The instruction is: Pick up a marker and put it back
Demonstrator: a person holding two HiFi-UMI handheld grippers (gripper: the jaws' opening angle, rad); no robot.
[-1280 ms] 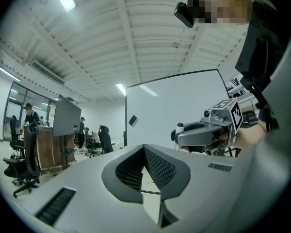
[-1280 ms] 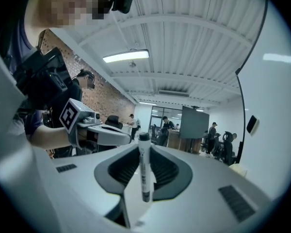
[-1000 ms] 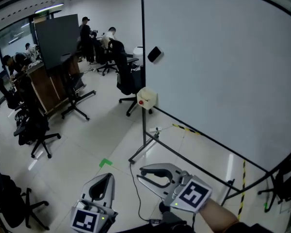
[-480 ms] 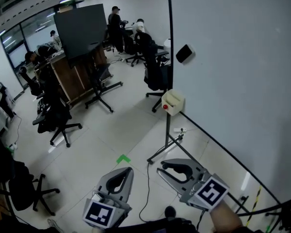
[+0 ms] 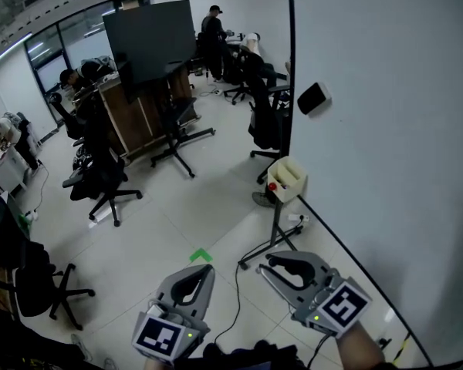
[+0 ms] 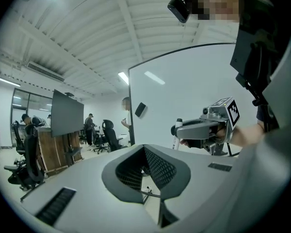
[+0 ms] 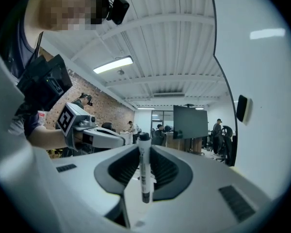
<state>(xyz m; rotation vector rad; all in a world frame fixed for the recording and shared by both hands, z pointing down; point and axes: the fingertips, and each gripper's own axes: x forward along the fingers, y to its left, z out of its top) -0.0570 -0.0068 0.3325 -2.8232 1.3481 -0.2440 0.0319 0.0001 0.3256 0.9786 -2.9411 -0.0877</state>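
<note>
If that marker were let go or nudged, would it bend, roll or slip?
Probably stiff and light: the marker is a slim, straight stick held upright in the right gripper. Its round, smooth-looking barrel would likely roll on a flat surface and might slip.

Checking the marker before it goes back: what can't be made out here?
Print on marker: right gripper view, too small.
Same marker, head view: hidden inside right gripper.
Contents of cream box: head view, too small.
Far end of whiteboard: head view, cut by edge.

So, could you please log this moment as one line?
right gripper: shut on marker, upright | left gripper: shut, empty | whiteboard: at right
</note>
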